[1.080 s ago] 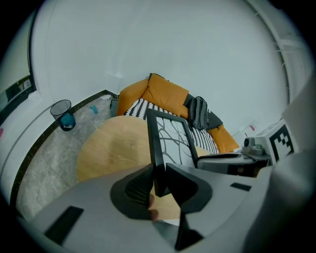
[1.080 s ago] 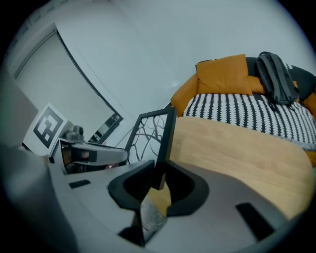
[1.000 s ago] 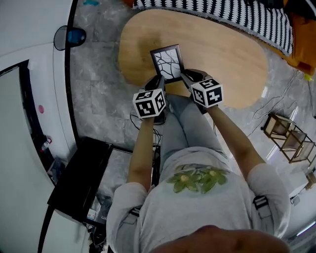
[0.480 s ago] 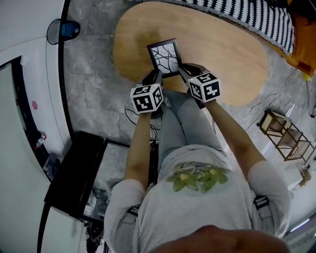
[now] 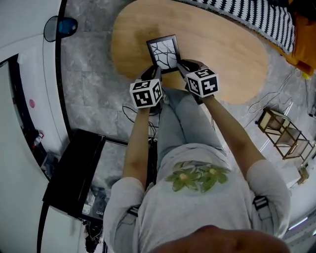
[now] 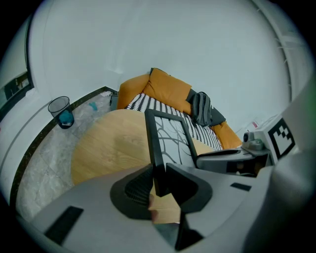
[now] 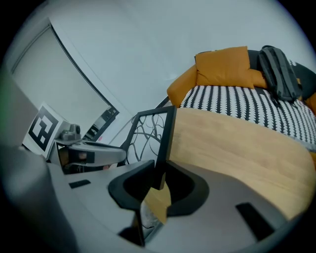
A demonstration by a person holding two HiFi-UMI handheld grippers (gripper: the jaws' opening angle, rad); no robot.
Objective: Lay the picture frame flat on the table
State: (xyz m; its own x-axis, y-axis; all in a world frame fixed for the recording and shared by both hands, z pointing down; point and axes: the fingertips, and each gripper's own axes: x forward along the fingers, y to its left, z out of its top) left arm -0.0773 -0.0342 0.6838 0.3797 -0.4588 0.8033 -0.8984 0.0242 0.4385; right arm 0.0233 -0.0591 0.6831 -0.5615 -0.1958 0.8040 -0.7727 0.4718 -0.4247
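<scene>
Black picture frame point(image 5: 164, 53) is held tilted over the near part of the wooden table point(image 5: 227, 54); can't tell if it touches the wood. Left gripper point(image 5: 154, 75) is clamped on its lower left edge and right gripper point(image 5: 183, 70) on its lower right edge, jaws part-closed on the thin moulding. Judgement: lower both sides evenly and let go only once the back rests flat; an uneven drop could twist it. The tabletop around it is bare and nothing blocks. Striped cushion point(image 5: 247, 15) and orange pillow point(image 5: 302, 44) lie beyond the table, bin point(image 5: 59, 27) far left, wire rack point(image 5: 286, 136) right, all well apart
</scene>
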